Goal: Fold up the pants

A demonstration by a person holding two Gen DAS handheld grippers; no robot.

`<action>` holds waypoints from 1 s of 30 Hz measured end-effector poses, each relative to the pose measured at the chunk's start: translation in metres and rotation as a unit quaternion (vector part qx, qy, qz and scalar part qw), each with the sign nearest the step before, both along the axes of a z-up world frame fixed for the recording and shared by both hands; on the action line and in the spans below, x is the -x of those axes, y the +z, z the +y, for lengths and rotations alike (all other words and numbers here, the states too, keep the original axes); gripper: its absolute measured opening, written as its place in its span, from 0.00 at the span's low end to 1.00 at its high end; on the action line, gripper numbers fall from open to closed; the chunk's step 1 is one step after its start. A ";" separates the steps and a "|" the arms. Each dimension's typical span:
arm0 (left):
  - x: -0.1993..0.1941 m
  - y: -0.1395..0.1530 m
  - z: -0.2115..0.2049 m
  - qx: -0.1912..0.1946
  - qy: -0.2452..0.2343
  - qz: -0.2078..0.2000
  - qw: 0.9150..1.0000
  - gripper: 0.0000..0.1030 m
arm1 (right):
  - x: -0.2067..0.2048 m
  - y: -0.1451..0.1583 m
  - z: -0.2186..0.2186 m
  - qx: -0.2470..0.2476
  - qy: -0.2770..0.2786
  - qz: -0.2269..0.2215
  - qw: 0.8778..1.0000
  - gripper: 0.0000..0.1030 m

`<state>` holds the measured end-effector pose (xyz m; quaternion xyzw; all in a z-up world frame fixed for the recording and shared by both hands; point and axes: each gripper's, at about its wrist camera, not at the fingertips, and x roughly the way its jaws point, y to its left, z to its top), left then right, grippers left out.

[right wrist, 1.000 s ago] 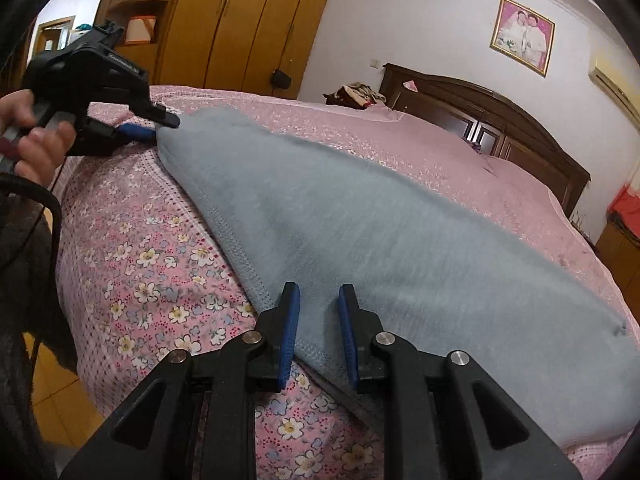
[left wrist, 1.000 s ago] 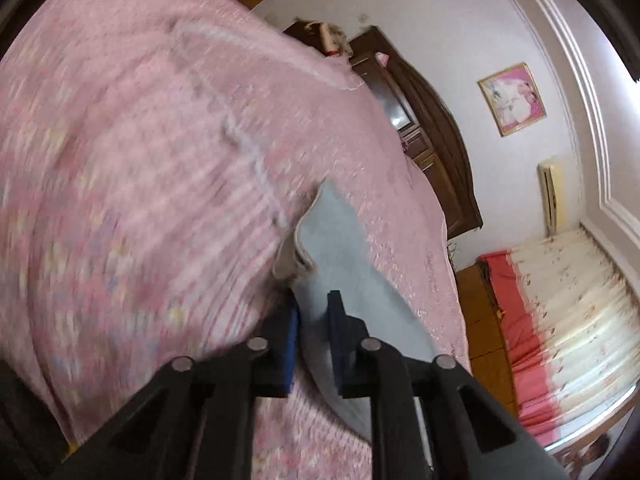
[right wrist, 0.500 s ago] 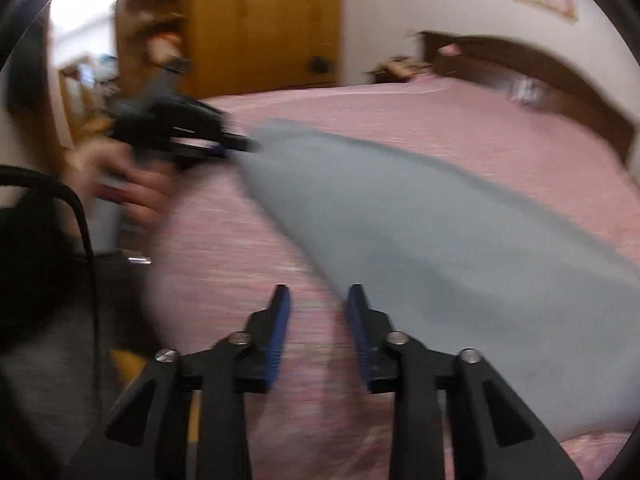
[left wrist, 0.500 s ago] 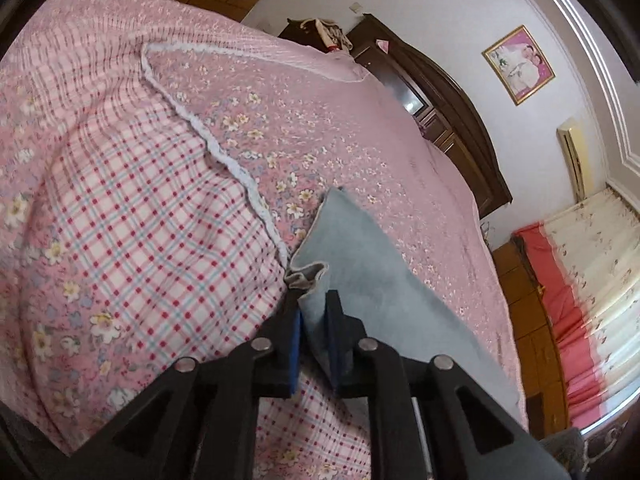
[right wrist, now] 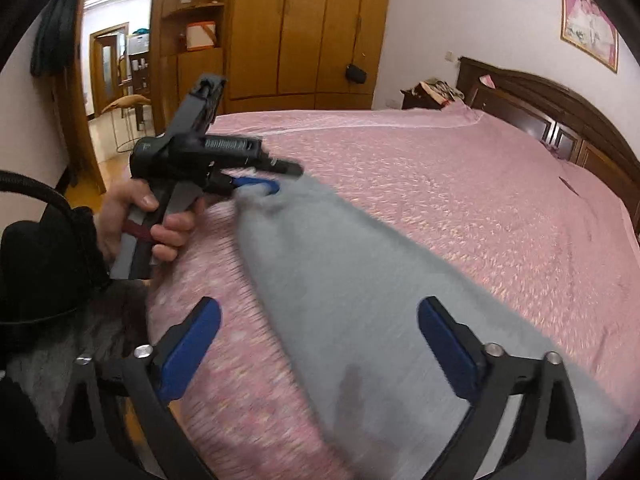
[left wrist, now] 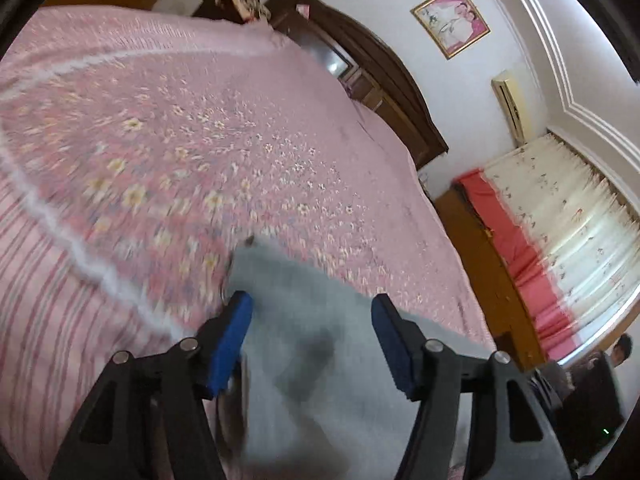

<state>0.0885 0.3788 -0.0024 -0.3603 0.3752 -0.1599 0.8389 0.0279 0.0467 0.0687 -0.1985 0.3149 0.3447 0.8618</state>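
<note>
The grey pants (right wrist: pixel 360 300) lie flat along the near side of the pink bed (right wrist: pixel 460 184); they also show in the left wrist view (left wrist: pixel 320 340). My left gripper (left wrist: pixel 312 312) is open, its jaws wide apart over the end of the pants, holding nothing. In the right wrist view the left gripper (right wrist: pixel 276 178) sits at the far end of the pants, held by a hand. My right gripper (right wrist: pixel 320 316) is open wide just above the near part of the pants, empty.
A dark wooden headboard (right wrist: pixel 560 108) stands at the far end of the bed. Wooden wardrobes (right wrist: pixel 304 28) line the back wall. A red and cream curtain (left wrist: pixel 560 248) hangs to the right, with wooden floor (left wrist: pixel 480 272) beside the bed.
Both grippers have opened wide and let go of the pants, which now rest on the bed. The right gripper swung back to the right over the cloth.
</note>
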 end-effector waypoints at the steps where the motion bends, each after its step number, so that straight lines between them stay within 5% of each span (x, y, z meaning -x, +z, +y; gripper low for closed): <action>1: -0.007 0.001 0.002 0.004 -0.004 0.002 1.000 0.63 | -0.014 0.001 0.001 0.010 -0.006 0.003 1.000 1.00; 4: -0.026 0.004 -0.001 -0.032 -0.019 0.036 0.999 0.55 | -0.048 0.001 0.000 0.049 -0.008 0.023 0.999 1.00; 6: -0.029 0.012 -0.015 -0.105 -0.026 0.055 0.993 0.36 | -0.077 -0.005 0.003 0.088 -0.019 0.032 0.995 1.00; 8: -0.033 0.019 -0.026 -0.159 -0.034 0.052 0.985 0.31 | -0.093 -0.012 0.011 0.110 -0.026 0.047 0.992 1.00; 11: -0.031 0.022 -0.043 -0.200 -0.027 0.025 0.979 0.11 | -0.116 -0.031 0.028 0.114 -0.026 0.067 0.991 0.96; 12: -0.029 0.023 -0.048 -0.203 -0.023 0.019 0.979 0.09 | -0.121 -0.040 0.033 0.115 -0.028 0.073 0.990 0.83; 13: -0.028 0.022 -0.052 -0.209 -0.019 0.011 0.978 0.07 | -0.123 -0.047 0.036 0.113 -0.028 0.084 0.990 0.57; 15: -0.032 0.020 -0.071 -0.238 -0.011 0.000 0.971 0.05 | -0.128 -0.056 0.037 0.094 -0.024 0.127 0.987 0.32; 16: -0.035 0.021 -0.077 -0.254 -0.006 0.000 0.967 0.05 | -0.129 -0.054 0.037 0.098 -0.030 0.116 0.988 0.08; 17: -0.038 0.021 -0.082 -0.261 -0.003 0.001 0.965 0.05 | -0.128 -0.052 0.036 0.101 -0.033 0.104 0.989 0.03; 21: -0.054 0.013 -0.099 -0.296 0.004 0.025 0.955 0.05 | -0.136 -0.039 0.022 0.059 -0.054 0.098 0.992 0.03; 25: -0.060 0.003 -0.111 -0.333 0.003 0.025 0.943 0.05 | -0.139 -0.065 0.030 0.097 -0.064 0.100 0.988 0.05; 29: -0.051 0.005 -0.103 -0.302 0.011 0.035 0.953 0.06 | -0.138 -0.062 0.024 0.072 -0.081 0.111 0.988 0.14; 30: -0.046 0.009 -0.098 -0.276 0.013 0.042 0.960 0.10 | -0.138 -0.058 0.018 0.061 -0.086 0.122 0.987 0.27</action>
